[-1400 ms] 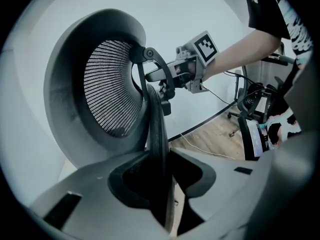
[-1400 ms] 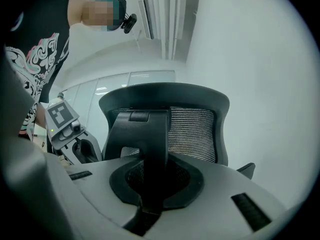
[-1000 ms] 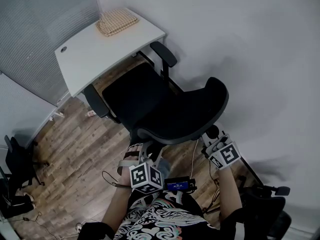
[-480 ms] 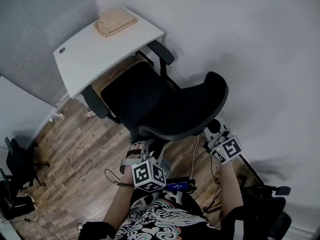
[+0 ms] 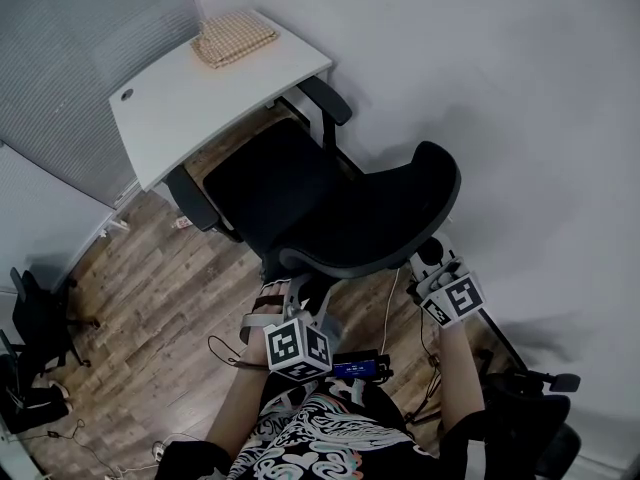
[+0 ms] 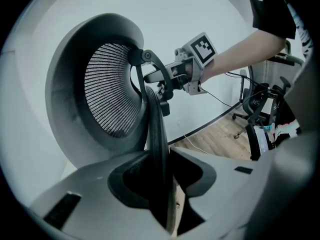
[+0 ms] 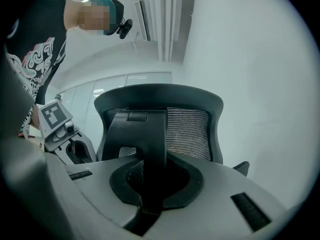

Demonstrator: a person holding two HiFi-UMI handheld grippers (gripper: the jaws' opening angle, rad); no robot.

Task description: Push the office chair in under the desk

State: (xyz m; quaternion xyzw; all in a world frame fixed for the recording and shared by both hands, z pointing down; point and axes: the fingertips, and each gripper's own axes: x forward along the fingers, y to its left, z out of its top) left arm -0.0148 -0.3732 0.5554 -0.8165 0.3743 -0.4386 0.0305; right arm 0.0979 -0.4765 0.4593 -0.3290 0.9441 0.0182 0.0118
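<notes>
Pushing step in hand, not finished: the office chair (image 5: 275,193) stands out from the bench (image 5: 190,98), seat front at the bench's near edge, backrest (image 5: 400,213) on the side away from it. Left claw (image 6: 162,169) is clamped on the thin edge of the black back spine (image 6: 156,129). Right claw (image 7: 152,179) is closed on what looks like the same spine, seen broadside. Next move, as I judge it: a steady shove toward the bench, both claws together, so the chair rolls straight and its armrests (image 5: 328,106) pass the bench top. Hidden: base and castors beneath the seat; the space under the bench; armrest clearance cannot be told. A woven cloth (image 5: 236,38) lies at the bench's far end.
</notes>
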